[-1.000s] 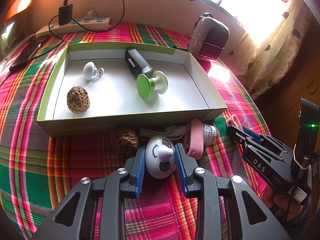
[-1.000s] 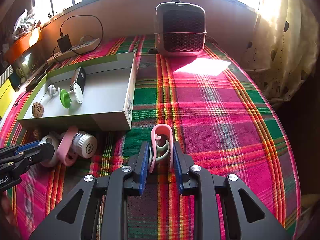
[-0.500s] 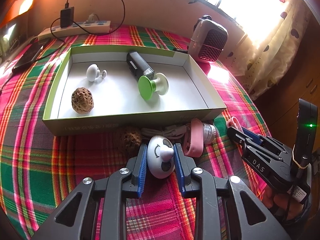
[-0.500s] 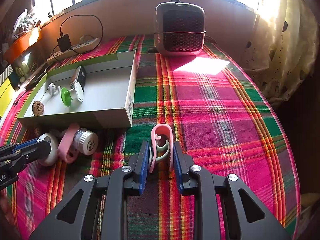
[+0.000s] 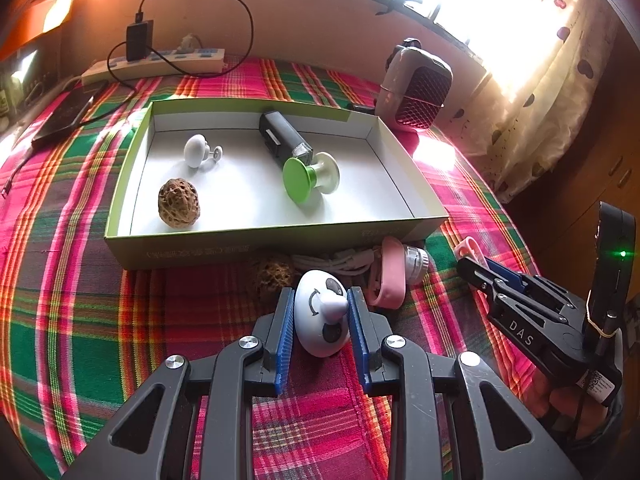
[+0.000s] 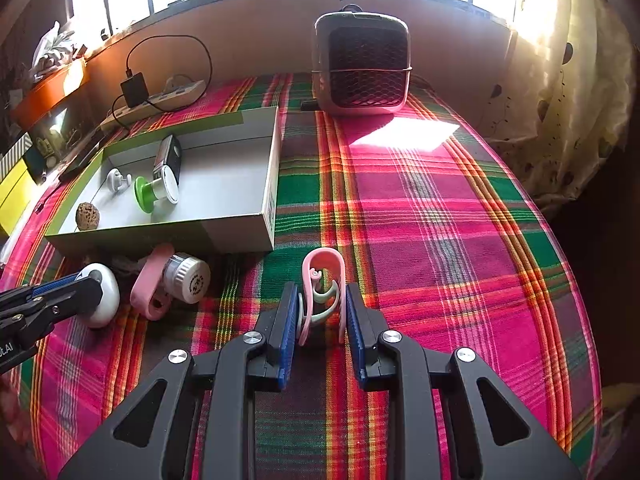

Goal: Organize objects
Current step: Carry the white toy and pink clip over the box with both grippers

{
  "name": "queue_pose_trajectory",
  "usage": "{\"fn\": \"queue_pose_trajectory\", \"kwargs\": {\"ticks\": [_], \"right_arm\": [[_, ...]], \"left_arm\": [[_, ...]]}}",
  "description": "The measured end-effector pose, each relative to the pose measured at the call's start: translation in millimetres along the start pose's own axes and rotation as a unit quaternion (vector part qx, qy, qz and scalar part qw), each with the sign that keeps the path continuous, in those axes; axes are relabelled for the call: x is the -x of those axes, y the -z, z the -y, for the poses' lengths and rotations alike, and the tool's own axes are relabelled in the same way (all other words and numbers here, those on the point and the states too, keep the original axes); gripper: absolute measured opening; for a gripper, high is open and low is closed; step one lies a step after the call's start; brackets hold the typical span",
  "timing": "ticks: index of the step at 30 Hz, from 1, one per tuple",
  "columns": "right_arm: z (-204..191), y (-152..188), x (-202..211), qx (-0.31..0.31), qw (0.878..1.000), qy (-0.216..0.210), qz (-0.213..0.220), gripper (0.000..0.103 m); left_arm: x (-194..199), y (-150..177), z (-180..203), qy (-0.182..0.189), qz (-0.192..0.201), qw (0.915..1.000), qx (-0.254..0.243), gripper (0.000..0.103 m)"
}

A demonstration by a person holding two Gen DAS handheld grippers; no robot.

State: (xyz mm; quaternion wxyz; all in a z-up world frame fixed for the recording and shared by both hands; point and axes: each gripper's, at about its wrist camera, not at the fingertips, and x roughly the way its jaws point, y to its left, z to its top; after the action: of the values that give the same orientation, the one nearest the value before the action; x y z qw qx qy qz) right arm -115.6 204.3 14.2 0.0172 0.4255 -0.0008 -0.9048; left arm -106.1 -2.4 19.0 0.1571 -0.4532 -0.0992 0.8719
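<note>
Here the counter (image 6: 440,216) wears a plaid cloth of pink, green and red, lit by a bright patch of sun in front of the small heater (image 6: 361,66) that stands at its far edge against the wall below a barred window. A spotted curtain (image 6: 560,92) hangs to the right of the heater. Left of the heater, a power strip (image 5: 154,65) with a black plug and looping cord lies along the wall.

Nearer than the heater sits an open shallow box (image 5: 256,236) with green rims; inside it are a walnut (image 5: 178,202), a white knob (image 5: 197,150), a black device (image 5: 282,138) and a green-capped spool (image 5: 310,176).

Just in front of the box's near wall lie a second walnut (image 5: 274,274), a white cable, a pink clip (image 5: 390,272) and a white jar (image 6: 188,282).

The left gripper (image 5: 320,322) is clamped on a white egg-shaped toy (image 5: 322,312), in front of the box. The right gripper (image 6: 322,318), off the box's right corner, is closed on a pink hook clip (image 6: 324,288) standing on the cloth.
</note>
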Motion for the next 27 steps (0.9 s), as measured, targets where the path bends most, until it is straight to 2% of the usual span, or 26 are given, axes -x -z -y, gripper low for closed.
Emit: {"fn": "queue_pose_trajectory", "kwargs": {"ticks": [16,27], "right_arm": [[-15,-8,23,0.012,0.999,-0.013,0.026,0.024],[-30,-28,29,0.028,0.998,-0.035,0.038,0.024]], "left_arm": [[25,-5,-4,0.002,0.03,0.9995,-0.001,0.024],[31,-25,-11,0.0,0.045,0.999,-0.004,0.024]]}}
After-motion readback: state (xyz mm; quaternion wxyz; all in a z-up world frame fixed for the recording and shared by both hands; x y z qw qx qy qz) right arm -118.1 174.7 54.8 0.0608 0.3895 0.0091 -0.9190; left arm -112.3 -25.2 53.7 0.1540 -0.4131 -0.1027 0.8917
